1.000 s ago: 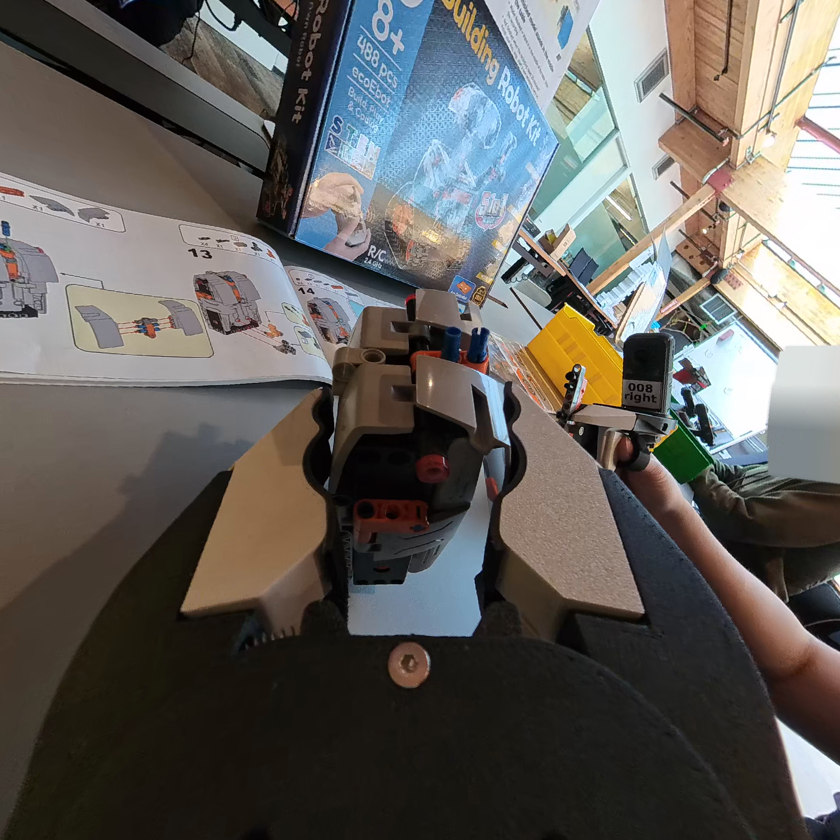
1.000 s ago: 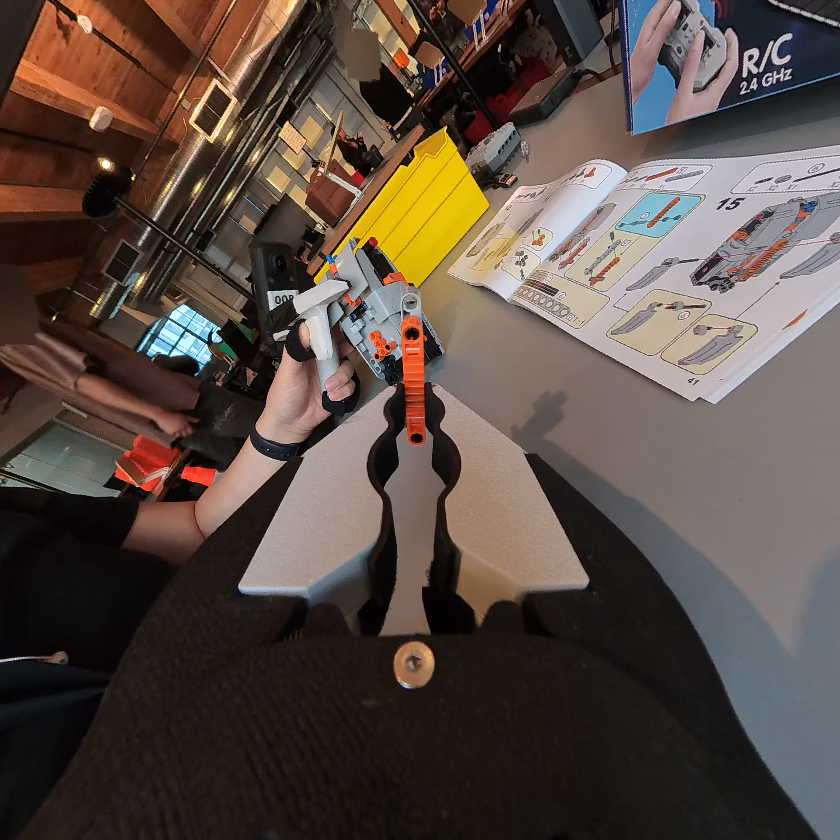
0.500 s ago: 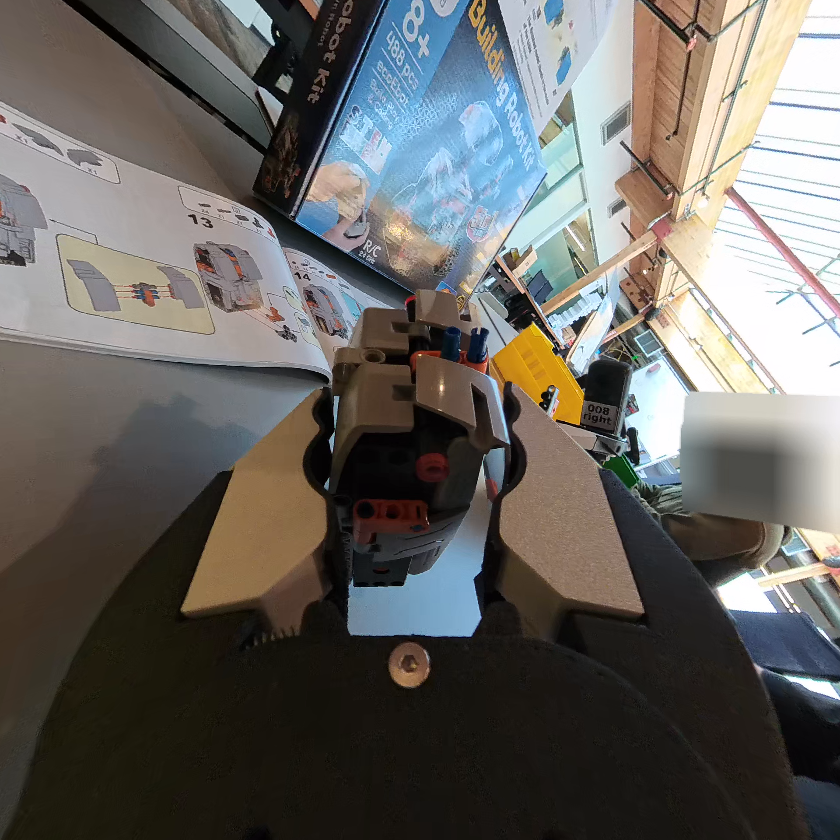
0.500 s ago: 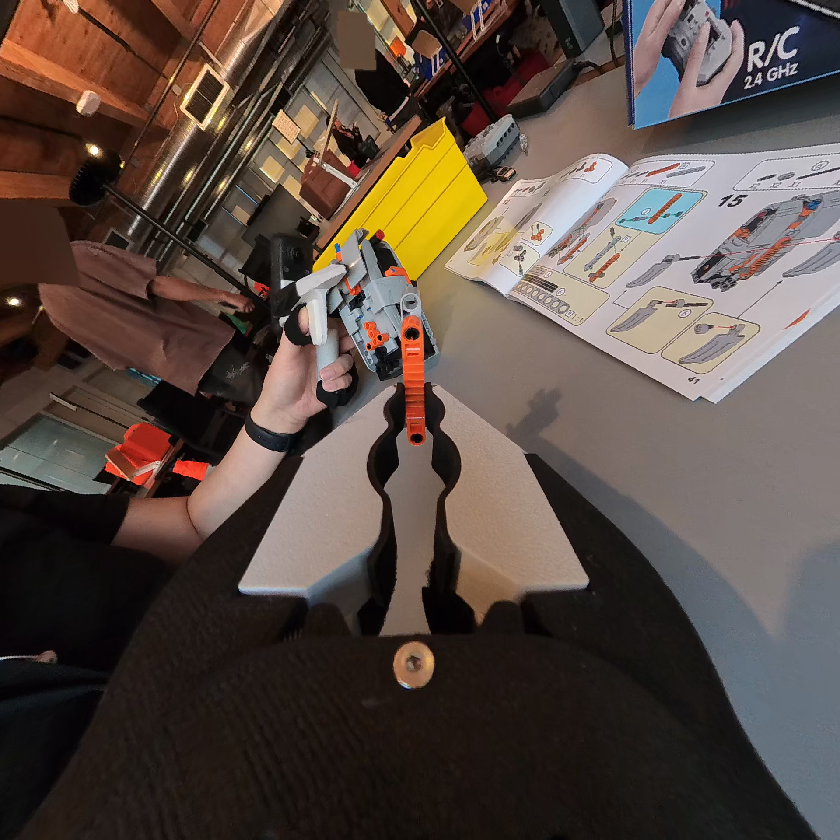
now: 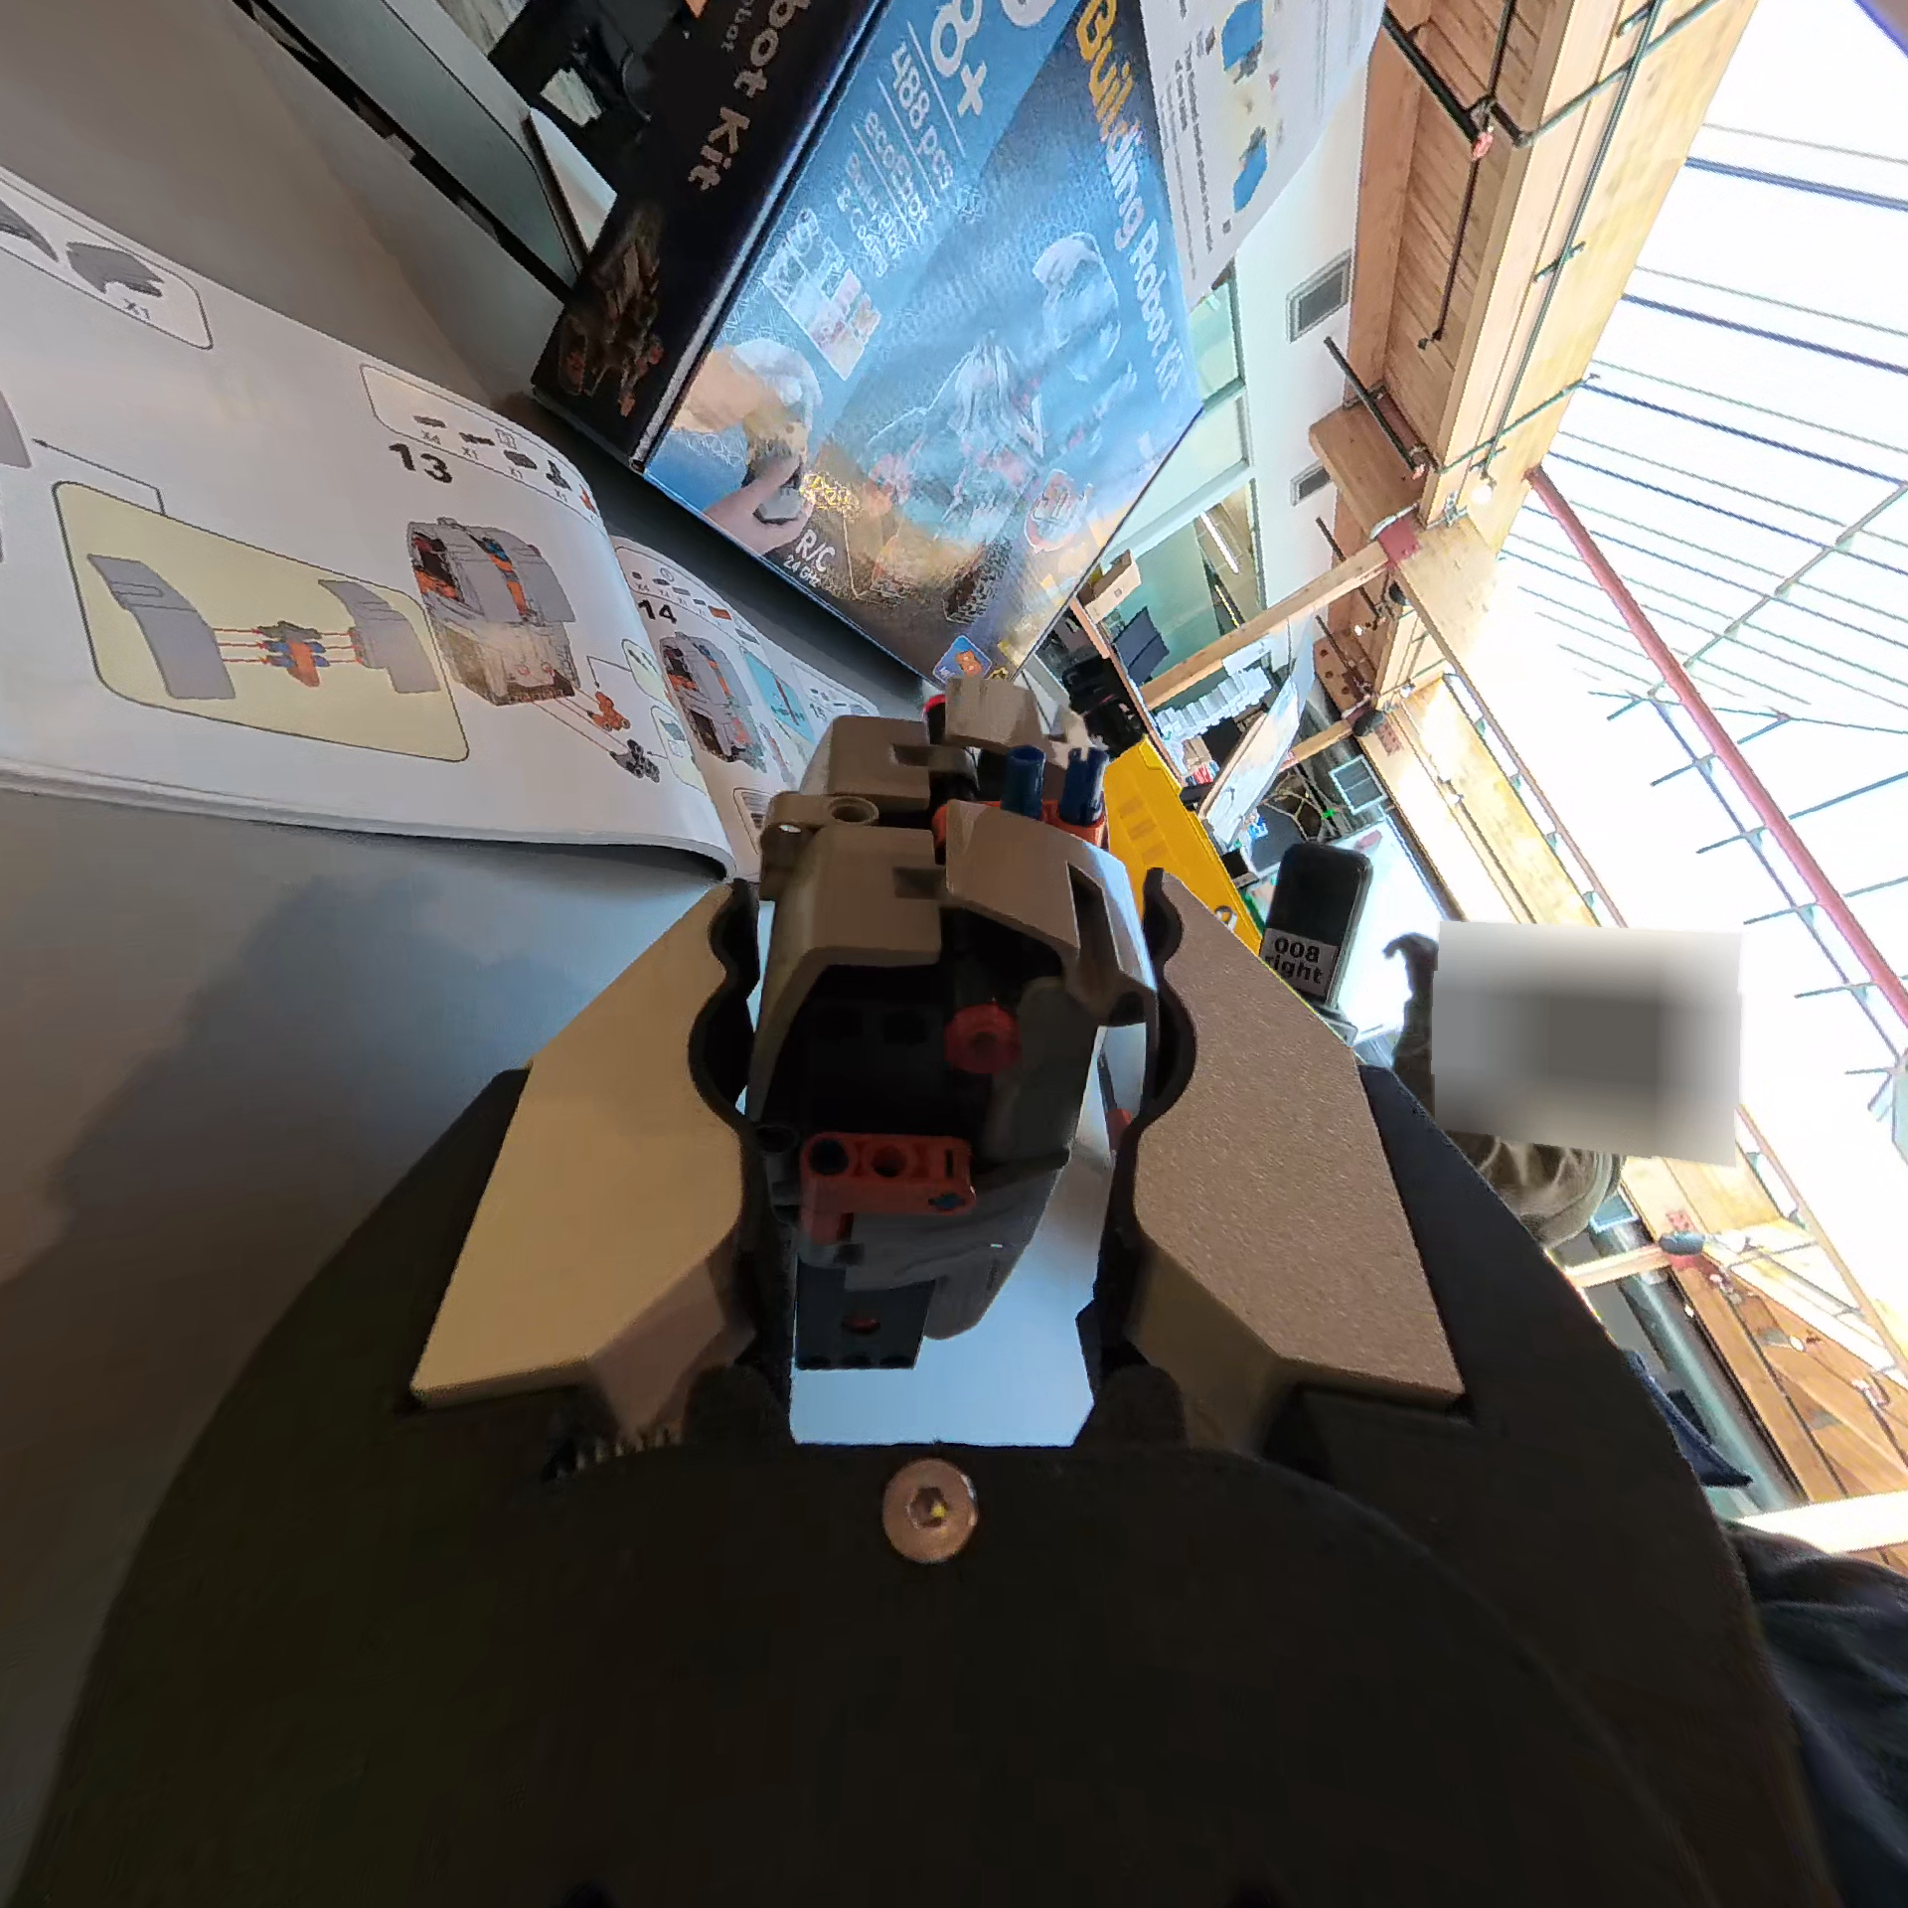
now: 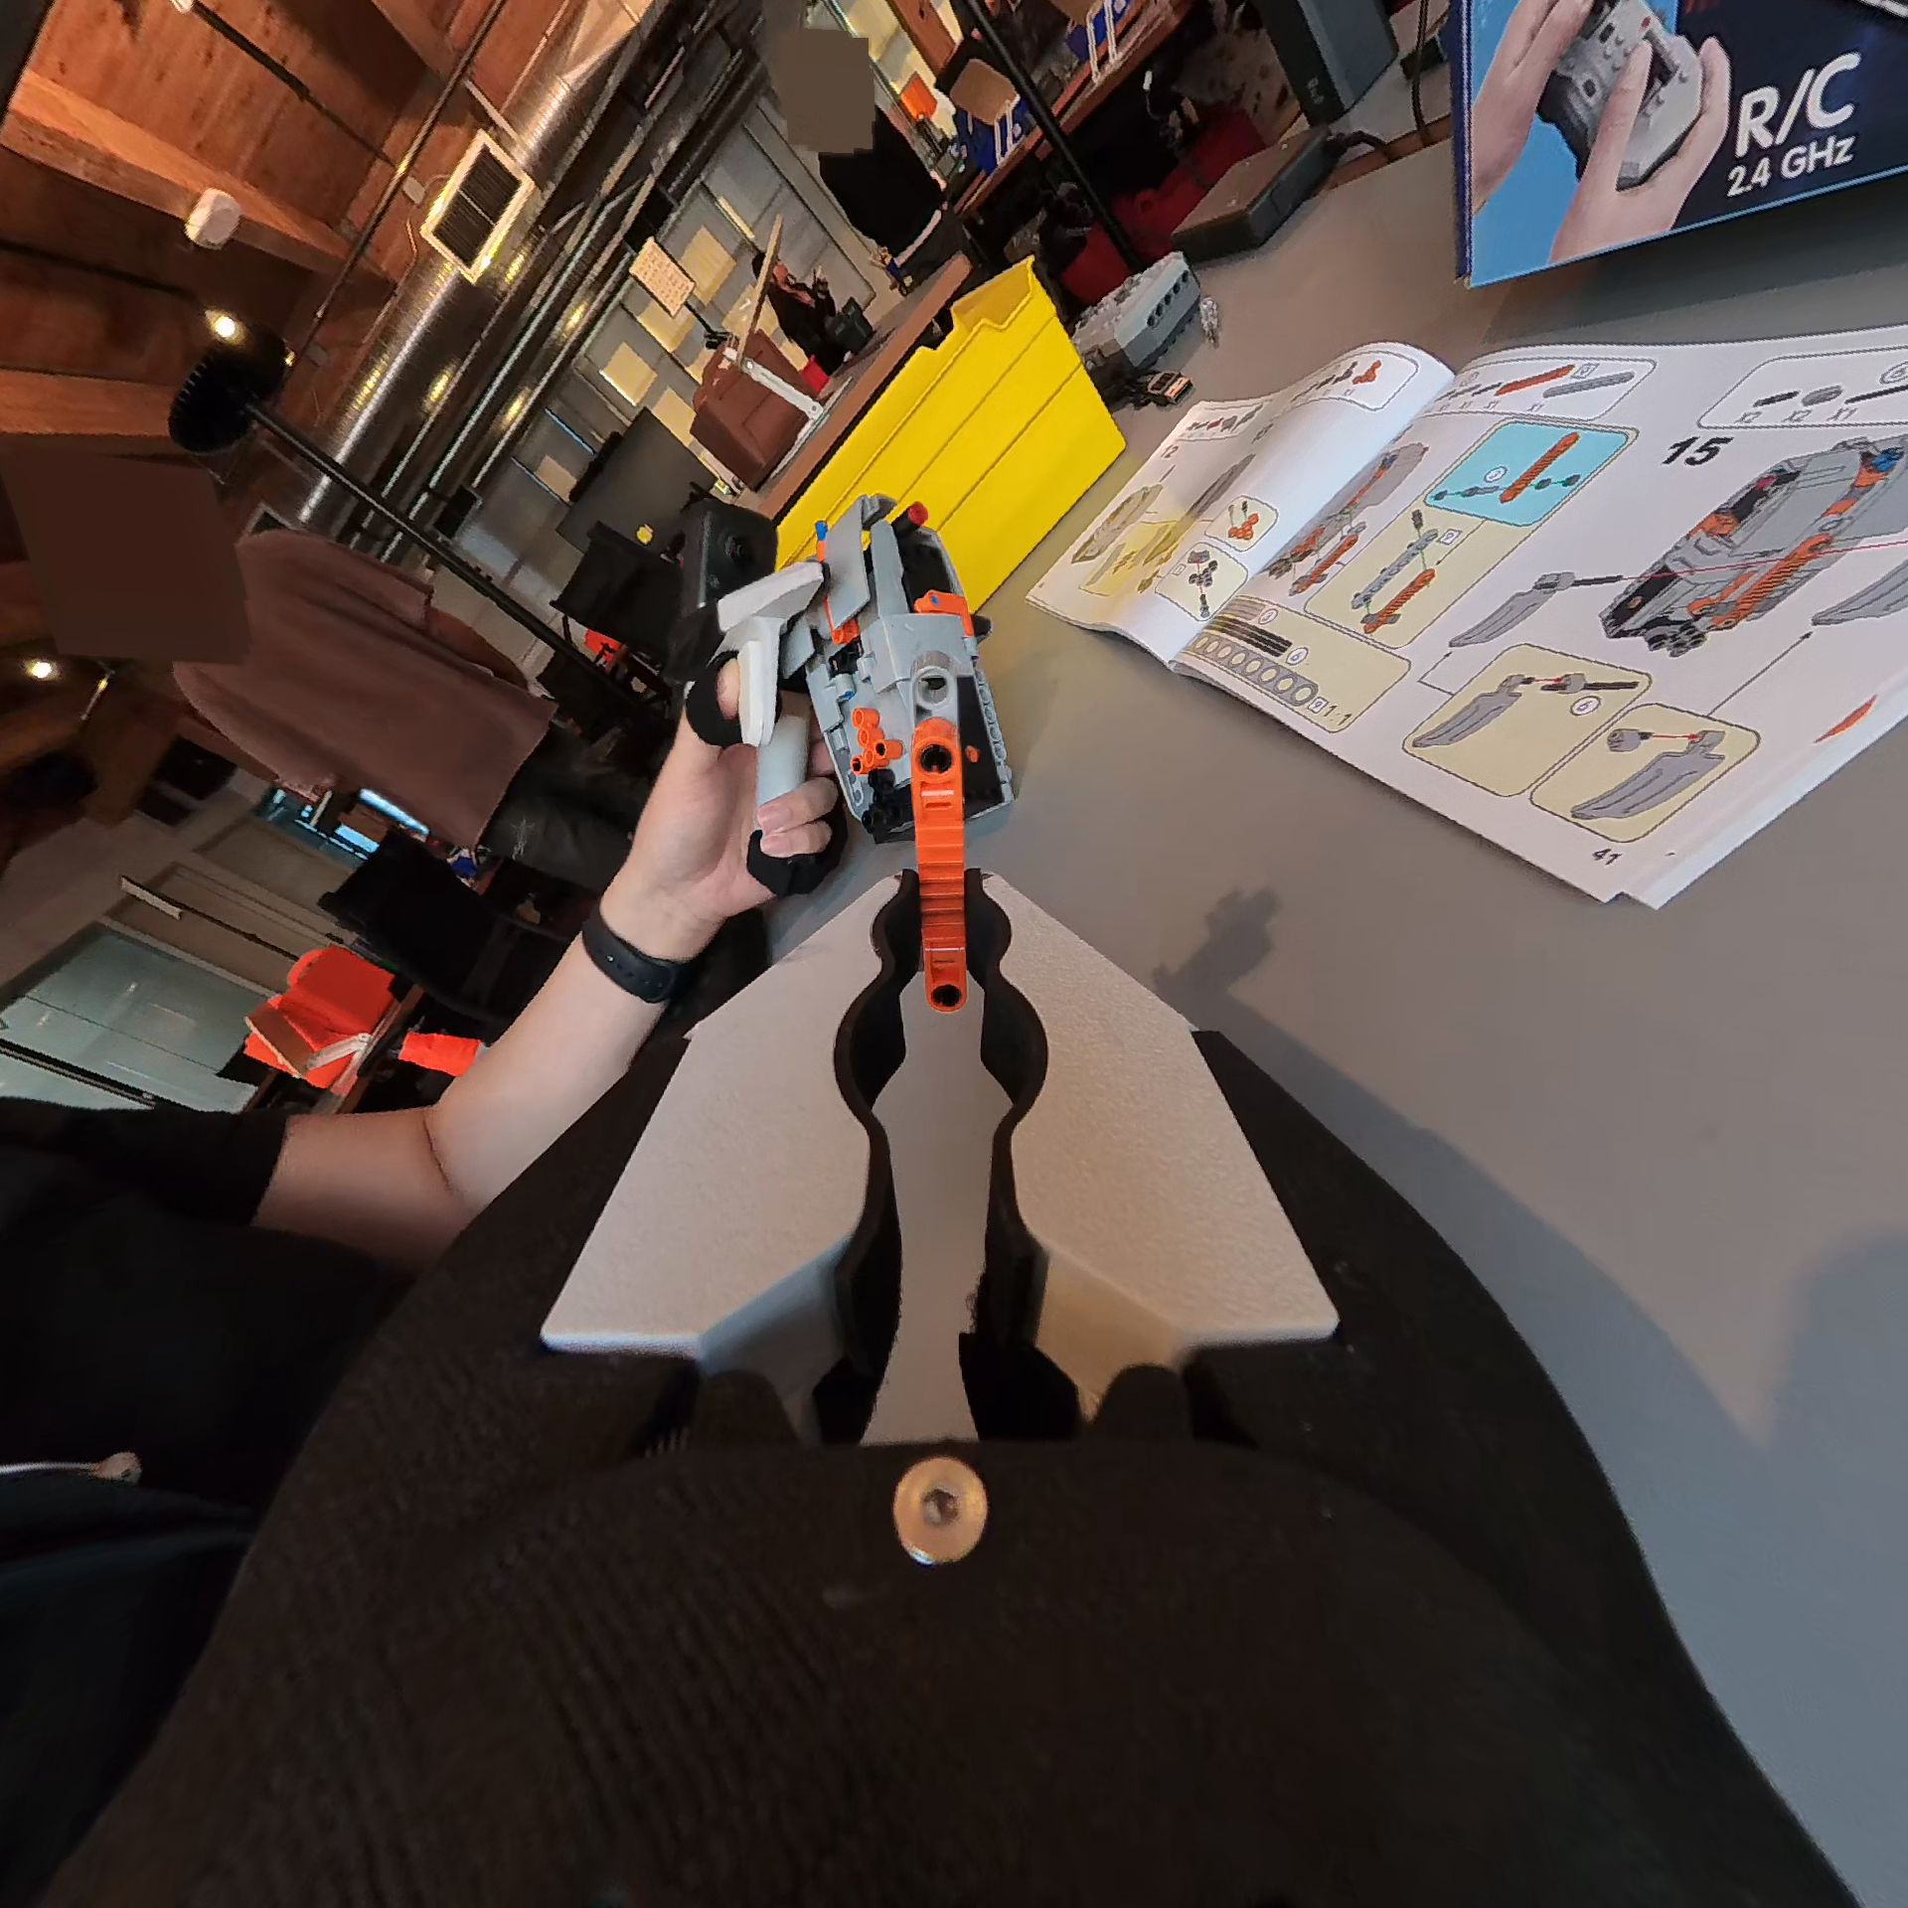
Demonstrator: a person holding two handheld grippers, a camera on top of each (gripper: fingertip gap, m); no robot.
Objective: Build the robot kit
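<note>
Between the two grey fingers of the left gripper point(image 5: 945, 929) sits a half-built brick model point(image 5: 929, 991) — grey shell panels over a black core, red connectors low on its near face and two blue pins sticking out at the far end. The jaws are pinched on its flanks, and the model is held up off the grey table point(image 5: 258, 1032). Beyond it lie an open instruction booklet point(image 5: 310, 619) and, behind that, the upright kit box point(image 5: 909, 361); a yellow bin point(image 5: 1162, 826) shows past the model's far end. The grip rests on smooth sloped panels, so a sideways push could twist the model or pop a panel loose.

From the right wrist view, the right gripper point(image 6: 942, 909) is nipped on an orange toothed beam point(image 6: 942, 847) at its near end; most of the beam juts forward past the fingertips. Its far hole appears just short of, or touching, a grey holed piece on the model, which a hand point(image 6: 712, 816) holds up in the other tool — contact cannot be told for sure. With so shallow a hold, any misalignment could lever the beam askew or let it slip to the table. The booklet and box lie well off to the right.
</note>
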